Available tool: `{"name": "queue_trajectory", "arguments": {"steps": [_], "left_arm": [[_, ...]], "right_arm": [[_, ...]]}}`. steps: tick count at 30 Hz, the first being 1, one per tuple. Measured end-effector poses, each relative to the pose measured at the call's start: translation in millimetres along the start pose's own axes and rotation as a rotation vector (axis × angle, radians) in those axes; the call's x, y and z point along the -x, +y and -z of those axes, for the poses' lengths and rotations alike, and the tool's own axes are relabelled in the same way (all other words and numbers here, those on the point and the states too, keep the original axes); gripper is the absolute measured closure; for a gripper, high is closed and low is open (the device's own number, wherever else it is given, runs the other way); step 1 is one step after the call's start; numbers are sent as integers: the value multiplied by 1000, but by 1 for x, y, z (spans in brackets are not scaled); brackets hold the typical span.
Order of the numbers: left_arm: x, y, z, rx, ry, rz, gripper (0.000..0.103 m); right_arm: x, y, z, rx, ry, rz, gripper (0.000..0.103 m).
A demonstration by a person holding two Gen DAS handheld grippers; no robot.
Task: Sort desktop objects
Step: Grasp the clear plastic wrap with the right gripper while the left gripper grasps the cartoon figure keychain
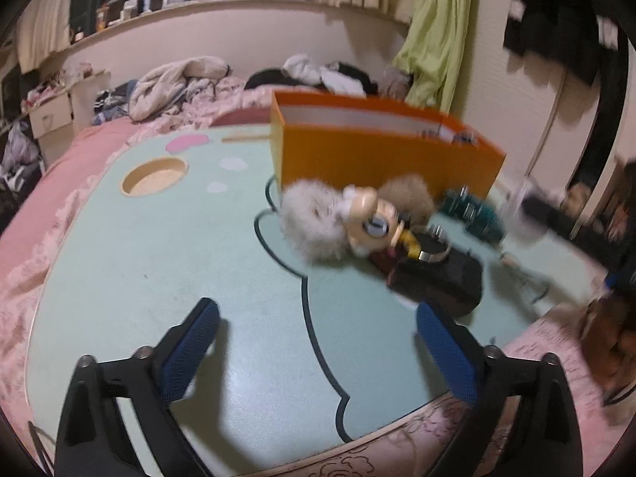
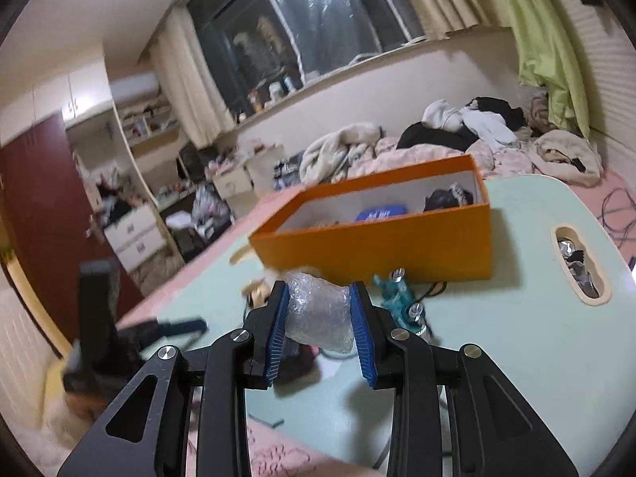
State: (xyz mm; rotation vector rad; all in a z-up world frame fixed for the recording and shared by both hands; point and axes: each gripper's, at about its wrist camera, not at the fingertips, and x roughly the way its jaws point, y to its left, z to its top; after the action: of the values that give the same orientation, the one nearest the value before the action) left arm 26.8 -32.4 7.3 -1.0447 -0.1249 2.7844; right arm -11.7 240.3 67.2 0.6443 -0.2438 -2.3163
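Right wrist: bubble-wrap bundle clamped inside right tool.

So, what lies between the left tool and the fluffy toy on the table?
In the left wrist view, only bare mint-green table with a dark printed outline lies between the open left tool and the fluffy toy. A black pouch sits off to the right.

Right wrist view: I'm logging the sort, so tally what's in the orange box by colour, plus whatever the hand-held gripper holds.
Blue items in the orange box: 1
Dark items in the box: 1
Clear plastic wads in the right hand-held gripper: 1
Total: 3
Small bits in the box's left end are too blurred to count.
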Motion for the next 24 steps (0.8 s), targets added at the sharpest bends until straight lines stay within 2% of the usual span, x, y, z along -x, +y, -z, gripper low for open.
{"name": "queue_trajectory", "arguments": {"steps": [4,5,6,8,10,11,13,20,24], "left_arm": [[5,2,-24,58,-53,110,26],[2,-2,-34,49,-52,125,36],[-1,-6,-39,34,-54,126,44],[-13,-17,-52,-7,-51,121,49],[-27,-25,-56,-28,-8,118,53],[-40,-27,-55,-31,41,97,57],[-42,-32,-53,-46,20,86,57],[-33,-32,-45,-57,-14,123,57],[-9,-26,-46,-37,-111,166,57]], "right_arm": [[-3,-5,4,-18,23,-4,70],[-4,-7,5,-28,28,-7,70],[-3,-9,5,-35,30,-7,70],[-2,-10,7,-43,30,-10,70],[-1,-10,8,-45,29,-11,70],[-1,-10,8,-45,29,-11,70],[-1,-10,8,-45,29,-10,70],[-1,-10,9,-55,33,-15,70],[0,-9,10,-56,32,-15,70]]}}
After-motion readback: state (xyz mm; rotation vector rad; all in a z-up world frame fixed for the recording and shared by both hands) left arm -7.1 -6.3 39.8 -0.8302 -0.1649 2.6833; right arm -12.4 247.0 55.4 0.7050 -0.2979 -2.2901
